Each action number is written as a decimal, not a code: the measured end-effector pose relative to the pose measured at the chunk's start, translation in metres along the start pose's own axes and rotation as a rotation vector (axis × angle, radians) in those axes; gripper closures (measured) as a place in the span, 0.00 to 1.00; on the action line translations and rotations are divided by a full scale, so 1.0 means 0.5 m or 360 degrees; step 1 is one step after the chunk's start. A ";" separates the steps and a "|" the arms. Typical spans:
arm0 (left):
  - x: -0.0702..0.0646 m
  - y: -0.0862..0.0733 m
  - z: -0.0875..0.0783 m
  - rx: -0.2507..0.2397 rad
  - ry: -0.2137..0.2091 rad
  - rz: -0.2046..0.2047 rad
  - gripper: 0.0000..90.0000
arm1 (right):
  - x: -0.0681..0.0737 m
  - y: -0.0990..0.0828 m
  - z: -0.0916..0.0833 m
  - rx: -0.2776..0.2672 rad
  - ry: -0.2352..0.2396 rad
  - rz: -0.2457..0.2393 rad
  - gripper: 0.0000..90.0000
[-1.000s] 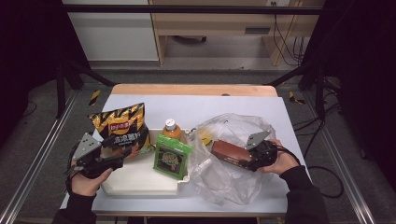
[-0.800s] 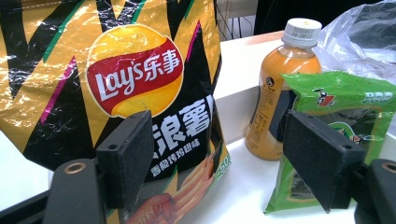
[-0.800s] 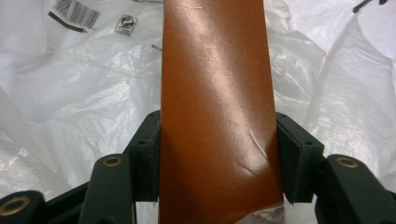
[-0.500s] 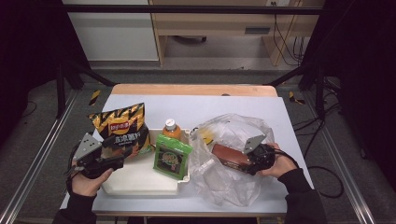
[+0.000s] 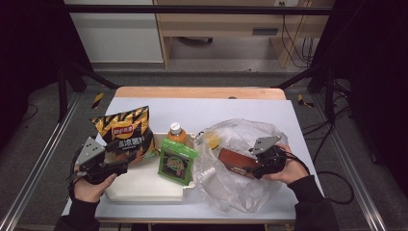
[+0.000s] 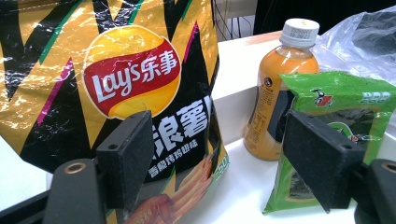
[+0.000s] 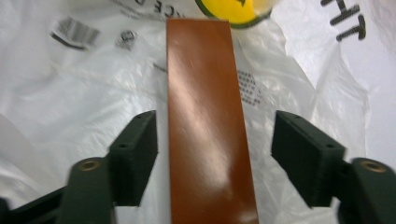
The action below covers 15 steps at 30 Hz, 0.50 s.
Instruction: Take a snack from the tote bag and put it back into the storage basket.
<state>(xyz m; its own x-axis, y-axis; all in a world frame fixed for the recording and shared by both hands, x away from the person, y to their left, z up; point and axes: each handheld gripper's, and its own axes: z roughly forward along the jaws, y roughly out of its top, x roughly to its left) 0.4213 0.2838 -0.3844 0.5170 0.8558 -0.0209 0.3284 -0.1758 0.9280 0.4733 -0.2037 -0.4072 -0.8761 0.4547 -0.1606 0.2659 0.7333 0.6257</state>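
Pale blue desk (image 5: 240, 113), with a wooden strip along its far edge. Grey floor all around, metal rails at both sides, and a white cabinet and a wooden shelf with cables far behind.

Near the front left corner: left gripper (image 5: 126, 165) in a hand, fingers spread wide and holding nothing. Just past them, a chips bag (image 6: 116, 79) standing up, close to one finger. Farther off, an orange drink bottle (image 6: 275, 93) and a green snack pack (image 6: 336, 121) leaning in front of it. All three on a white tray (image 5: 144, 185).

Near the front right corner: right gripper (image 5: 251, 169) in the other hand, resting on a clear plastic bag (image 5: 231, 192). Brown box (image 7: 208, 126) lying flat in the bag, right between the two fingers (image 7: 135, 154). Fingers just let go, opened wider, a gap on each side, not pressing the box. Past the far end of the box, a yellow round thing (image 7: 231, 9) in the bag too.
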 end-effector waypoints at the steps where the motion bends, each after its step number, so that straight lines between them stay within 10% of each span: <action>1: 0.000 0.000 0.000 0.0001 -0.0001 0.0001 0.27 | 0.001 0.005 0.002 0.0002 0.0007 0.0003 0.40; 15: 0.001 0.000 -0.001 -0.0003 0.0001 -0.0001 0.27 | -0.007 0.003 0.068 0.0294 0.0073 -0.0017 0.45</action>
<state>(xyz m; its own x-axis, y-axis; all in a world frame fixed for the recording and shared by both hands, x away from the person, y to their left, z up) 0.4211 0.2848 -0.3841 0.5163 0.8562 -0.0212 0.3273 -0.1744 0.9287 0.4906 -0.1868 -0.4316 -0.8955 0.4261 -0.1288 0.3223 0.8202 0.4727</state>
